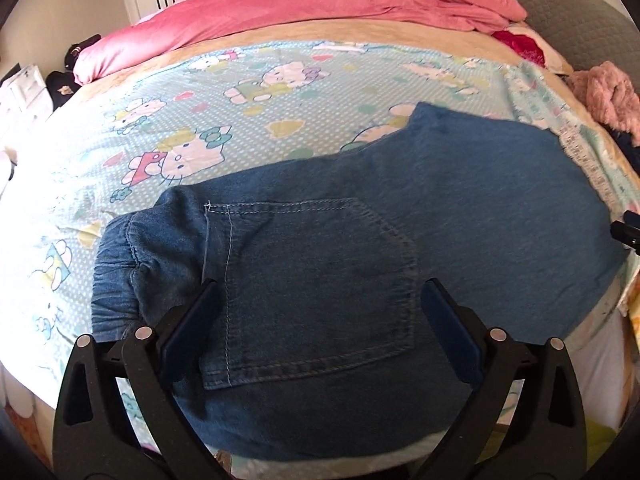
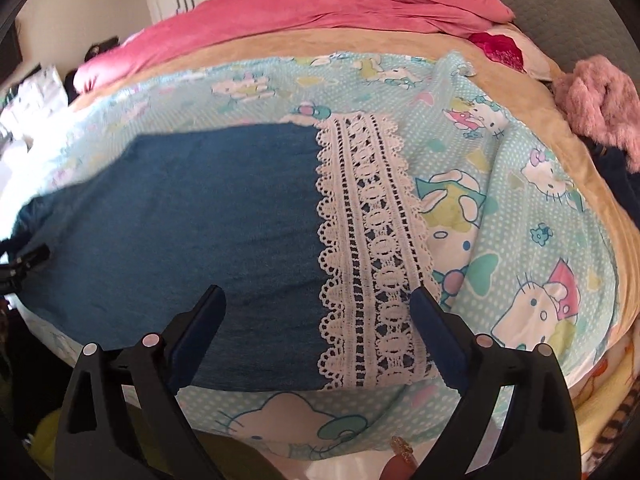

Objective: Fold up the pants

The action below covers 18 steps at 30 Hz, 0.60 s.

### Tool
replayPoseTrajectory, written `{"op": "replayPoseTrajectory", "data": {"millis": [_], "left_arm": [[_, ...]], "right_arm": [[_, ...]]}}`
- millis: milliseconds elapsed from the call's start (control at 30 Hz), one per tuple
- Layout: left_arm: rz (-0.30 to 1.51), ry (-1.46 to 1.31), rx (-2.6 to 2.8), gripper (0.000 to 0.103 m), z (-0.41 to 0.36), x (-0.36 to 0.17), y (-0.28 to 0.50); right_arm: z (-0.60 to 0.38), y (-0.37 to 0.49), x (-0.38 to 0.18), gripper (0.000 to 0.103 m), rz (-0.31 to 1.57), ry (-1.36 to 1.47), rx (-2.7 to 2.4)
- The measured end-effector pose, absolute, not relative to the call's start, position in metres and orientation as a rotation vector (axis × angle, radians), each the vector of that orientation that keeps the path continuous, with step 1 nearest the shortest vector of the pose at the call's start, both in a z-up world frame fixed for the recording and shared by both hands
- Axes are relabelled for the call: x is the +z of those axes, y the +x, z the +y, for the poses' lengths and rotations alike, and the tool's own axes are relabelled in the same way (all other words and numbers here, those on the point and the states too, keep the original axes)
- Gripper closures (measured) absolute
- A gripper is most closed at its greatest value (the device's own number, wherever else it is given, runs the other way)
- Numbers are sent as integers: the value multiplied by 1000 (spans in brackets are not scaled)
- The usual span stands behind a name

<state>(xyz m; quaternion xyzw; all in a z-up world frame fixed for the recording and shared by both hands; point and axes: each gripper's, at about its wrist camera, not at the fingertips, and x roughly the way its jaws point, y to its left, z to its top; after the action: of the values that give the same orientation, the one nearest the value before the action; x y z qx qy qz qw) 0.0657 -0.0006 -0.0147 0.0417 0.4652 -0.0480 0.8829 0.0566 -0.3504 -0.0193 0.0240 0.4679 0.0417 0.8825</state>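
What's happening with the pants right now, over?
Left gripper open over back pocket. Right gripper open over white lace hem. Blue denim pants flat on cartoon-cat bedsheet. Nothing blocking.

One pair of denim pants point(image 1: 400, 220) with one back pocket point(image 1: 320, 288) and one lace hem band point(image 2: 372, 248); one cartoon-print sheet point(image 1: 160, 128); one pink duvet point(image 1: 320, 4); one fluffy pink garment point(image 2: 600, 100); two claws: left claw point(image 1: 320, 308), right claw point(image 2: 316, 312).

Open cartoon-print sheet point(image 1: 180, 120) from 9 to 1 o'clock beyond the denim pants point(image 1: 360, 240), pink duvet point(image 1: 320, 4) heaped at 12, fuzzy pink garment point(image 1: 608, 96) crowding 2 o'clock
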Motion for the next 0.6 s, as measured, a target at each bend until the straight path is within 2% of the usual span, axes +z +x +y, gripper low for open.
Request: {"op": "replayPoseTrajectory", "data": {"millis": [600], "left_arm": [[867, 80, -187, 9, -37, 36, 45]], "right_arm": [[-378, 41, 16, 9, 853, 126, 43]]}}
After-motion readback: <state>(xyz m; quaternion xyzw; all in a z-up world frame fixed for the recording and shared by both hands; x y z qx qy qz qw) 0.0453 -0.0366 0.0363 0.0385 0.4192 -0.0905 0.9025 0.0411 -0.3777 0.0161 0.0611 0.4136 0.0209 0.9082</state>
